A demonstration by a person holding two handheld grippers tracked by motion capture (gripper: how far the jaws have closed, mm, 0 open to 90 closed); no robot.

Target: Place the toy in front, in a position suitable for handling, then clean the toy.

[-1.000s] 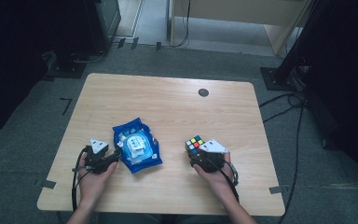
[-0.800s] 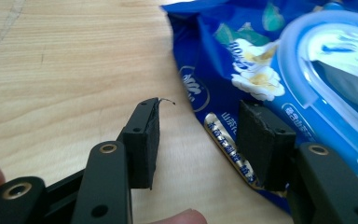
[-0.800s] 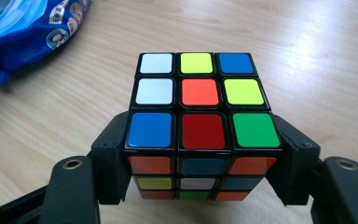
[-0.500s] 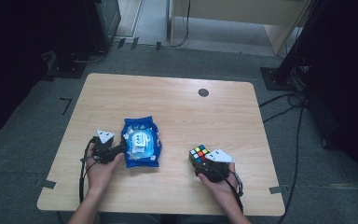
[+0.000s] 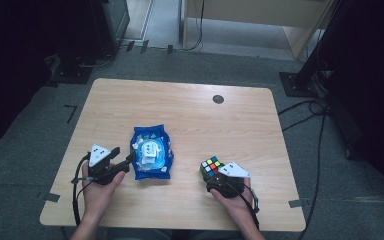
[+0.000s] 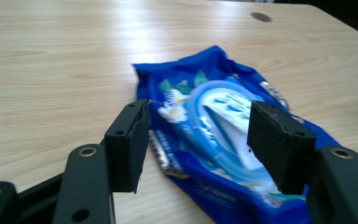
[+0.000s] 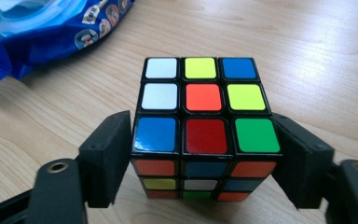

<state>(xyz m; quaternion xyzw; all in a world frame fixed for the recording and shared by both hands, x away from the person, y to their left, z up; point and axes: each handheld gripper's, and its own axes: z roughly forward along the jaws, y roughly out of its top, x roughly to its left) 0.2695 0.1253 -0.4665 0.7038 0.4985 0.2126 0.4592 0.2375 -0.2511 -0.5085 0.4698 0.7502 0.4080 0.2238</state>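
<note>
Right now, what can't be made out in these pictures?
- Print on the blue wipes pack: too small in the high view, blurred in the left gripper view.
- Cube: its far sides and underside face away in the right gripper view.
- Whether the right gripper actually presses the cube: the gap is too fine to see.

No legible text, brand, number or sign in any view. The crinkled blue plastic wipes pack [image 6: 223, 140], lying between and beyond the left gripper's [image 6: 200, 140] jaws, carries white print on its light-blue oval lid label and a strip of marks along its near edge; all too blurred to read. The colour-tiled puzzle cube [image 7: 205, 126] between the right gripper's [image 7: 205, 158] jaws bears plain stickers, no lettering.
</note>
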